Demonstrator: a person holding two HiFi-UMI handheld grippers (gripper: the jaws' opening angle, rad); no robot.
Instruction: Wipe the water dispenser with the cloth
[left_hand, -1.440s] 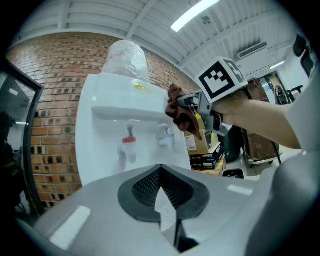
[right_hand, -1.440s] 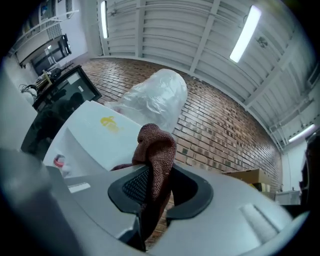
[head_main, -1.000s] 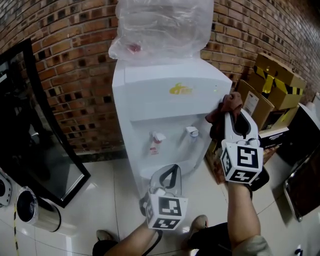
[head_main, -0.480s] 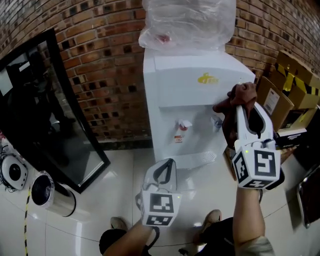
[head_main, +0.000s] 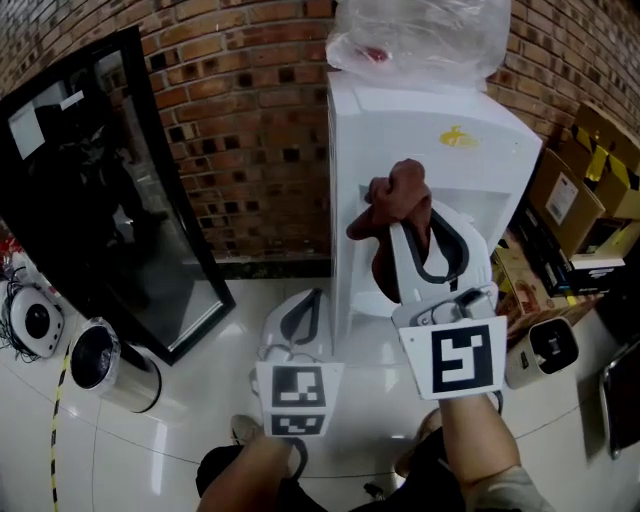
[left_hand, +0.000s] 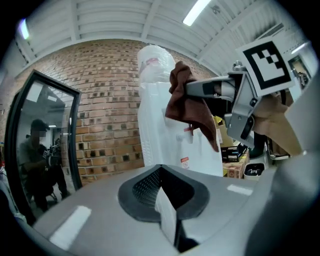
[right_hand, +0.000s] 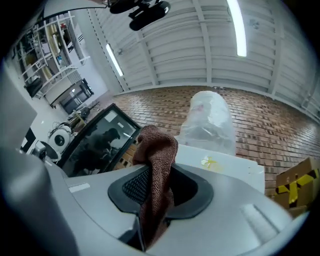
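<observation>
While the right gripper (head_main: 408, 222) clamps a brown cloth (head_main: 397, 192) in front of the water dispenser (head_main: 450, 165), the left gripper (head_main: 314, 298) is clenched on nothing.
At the far left a dark glass door (head_main: 110, 180) stands by the brick wall (head_main: 250, 110), with a round metal bin (head_main: 100, 362) on the tiled floor near its foot. Next comes the left gripper, low and just left of the white dispenser, its jaws pressed together. The cloth bunches above the right gripper's tips and hangs down between its jaws, in front of the dispenser's upper face; whether it touches the panel cannot be told. A bottle wrapped in clear plastic (head_main: 420, 30) sits on top of the dispenser. Cardboard boxes (head_main: 590, 170) are stacked at the right.
</observation>
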